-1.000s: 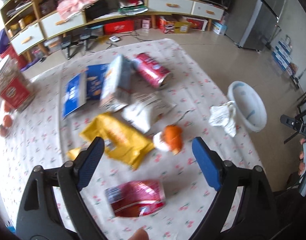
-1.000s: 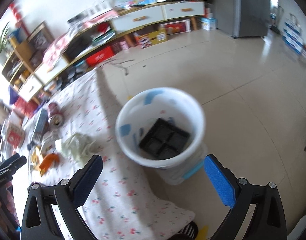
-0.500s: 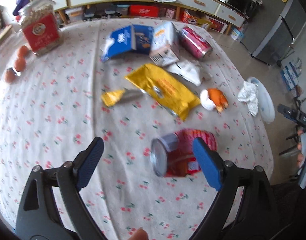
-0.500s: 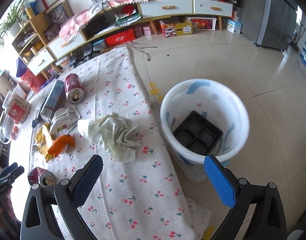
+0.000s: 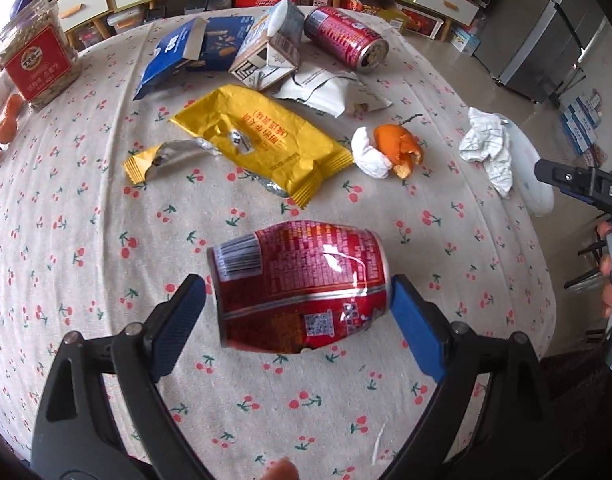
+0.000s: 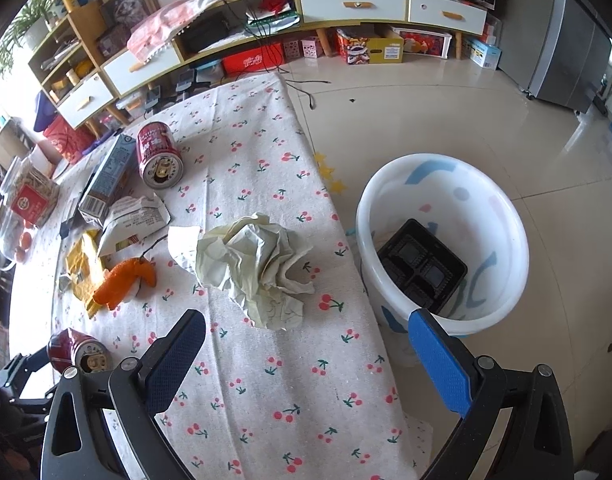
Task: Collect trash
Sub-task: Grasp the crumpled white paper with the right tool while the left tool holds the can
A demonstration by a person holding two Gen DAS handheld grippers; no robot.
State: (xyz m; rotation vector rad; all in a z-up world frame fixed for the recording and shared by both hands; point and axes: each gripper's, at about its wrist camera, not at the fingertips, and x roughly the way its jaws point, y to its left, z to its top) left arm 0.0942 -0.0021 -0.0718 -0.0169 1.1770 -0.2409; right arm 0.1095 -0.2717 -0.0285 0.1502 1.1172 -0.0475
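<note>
A dented red can (image 5: 302, 288) lies on its side at the near edge of the bench (image 5: 66, 240), and you hold your left gripper (image 5: 298, 312) around it, jaws wide and not yet pressing, set to close on its two ends. Your right gripper (image 6: 306, 360) hangs empty, jaws open, near the crumpled paper (image 6: 258, 268). The white bin (image 6: 505, 216) waits on the floor to the right, a black tray (image 6: 421, 268) inside.

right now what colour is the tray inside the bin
Black tray, lying in the white bin; the right wrist view shows it best.
</note>
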